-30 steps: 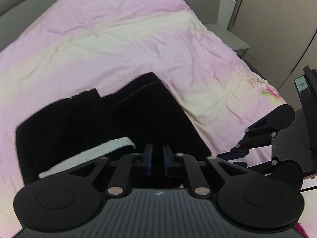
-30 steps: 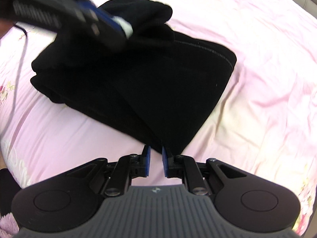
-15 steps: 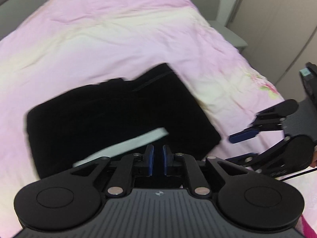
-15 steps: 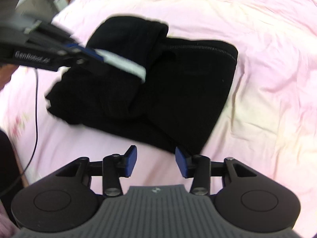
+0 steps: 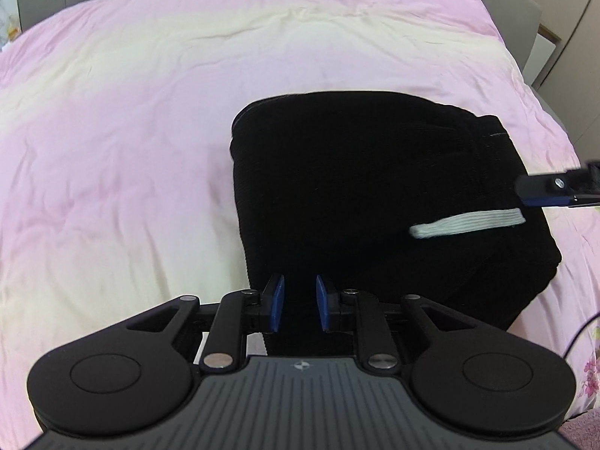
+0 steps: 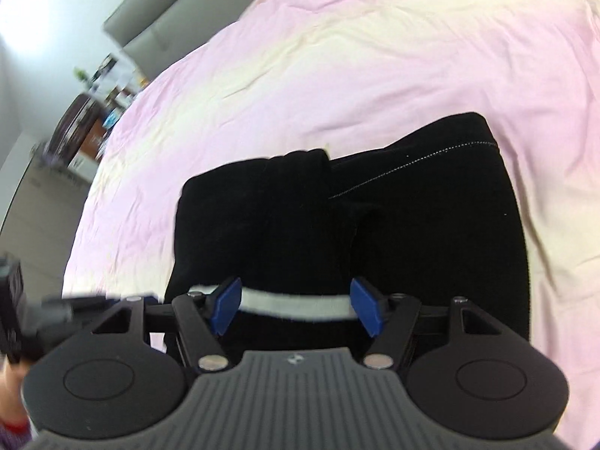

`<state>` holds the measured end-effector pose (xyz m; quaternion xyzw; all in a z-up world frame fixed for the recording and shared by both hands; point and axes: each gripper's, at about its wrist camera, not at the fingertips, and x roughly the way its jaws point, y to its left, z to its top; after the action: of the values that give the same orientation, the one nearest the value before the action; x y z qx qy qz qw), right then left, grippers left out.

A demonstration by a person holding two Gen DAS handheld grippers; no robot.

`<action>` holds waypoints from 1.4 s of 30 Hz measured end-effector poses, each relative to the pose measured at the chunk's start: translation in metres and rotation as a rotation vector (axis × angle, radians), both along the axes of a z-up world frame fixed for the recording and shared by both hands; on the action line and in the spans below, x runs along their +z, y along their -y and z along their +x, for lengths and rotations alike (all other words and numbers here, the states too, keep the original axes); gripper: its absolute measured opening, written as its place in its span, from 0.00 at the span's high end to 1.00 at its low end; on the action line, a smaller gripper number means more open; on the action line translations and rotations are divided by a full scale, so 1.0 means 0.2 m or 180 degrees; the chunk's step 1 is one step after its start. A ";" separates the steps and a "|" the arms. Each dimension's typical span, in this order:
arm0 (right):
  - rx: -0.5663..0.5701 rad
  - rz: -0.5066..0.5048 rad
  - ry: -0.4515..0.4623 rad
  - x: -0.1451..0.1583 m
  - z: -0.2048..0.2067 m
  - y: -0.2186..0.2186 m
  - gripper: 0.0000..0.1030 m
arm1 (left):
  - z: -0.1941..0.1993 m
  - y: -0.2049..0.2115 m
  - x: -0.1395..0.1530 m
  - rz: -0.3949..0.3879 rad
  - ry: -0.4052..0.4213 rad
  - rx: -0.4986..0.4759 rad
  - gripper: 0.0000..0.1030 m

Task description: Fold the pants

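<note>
Pants (image 5: 356, 195) lie folded on the bed (image 5: 131, 131); both tools, left (image 5: 299, 302) and right (image 6: 296, 307), just spread, empty; next, tidy edges

Black grippers, blue-padded fingers (image 5: 278, 302), silver screws, ribbed grey housings

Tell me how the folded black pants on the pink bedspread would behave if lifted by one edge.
The folded black pants would probably sag and unfold: soft stacked layers with rounded folds show. The white flat drawstring lies loose on top, so it would likely dangle. The ribbed fabric looks grippy rather than slippery against the pink bedspread.
</note>
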<state>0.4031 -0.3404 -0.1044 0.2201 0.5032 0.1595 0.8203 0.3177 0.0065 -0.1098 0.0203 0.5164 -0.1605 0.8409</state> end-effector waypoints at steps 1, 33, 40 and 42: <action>-0.0113 -0.0036 -0.0030 -0.02 0.03 -0.01 0.43 | 0.01 -0.02 -0.02 -0.0058 -0.0018 0.0012 0.78; -0.0398 -0.0471 0.0064 -0.02 0.12 -0.04 0.92 | 0.15 0.03 -0.14 -0.0234 -0.0024 0.0180 0.81; -0.0362 0.0050 -0.0107 -0.10 0.05 0.08 0.45 | 0.14 0.04 -0.15 -0.0215 0.0003 0.0168 0.82; -0.0419 0.0299 -0.0199 -0.19 0.07 0.10 0.44 | 0.13 0.04 -0.15 -0.0222 0.0006 0.0165 0.82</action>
<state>0.4170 -0.3605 -0.1427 0.2957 0.5050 0.1217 0.8017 0.3445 -0.0009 -0.1398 -0.0222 0.5101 -0.1564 0.8455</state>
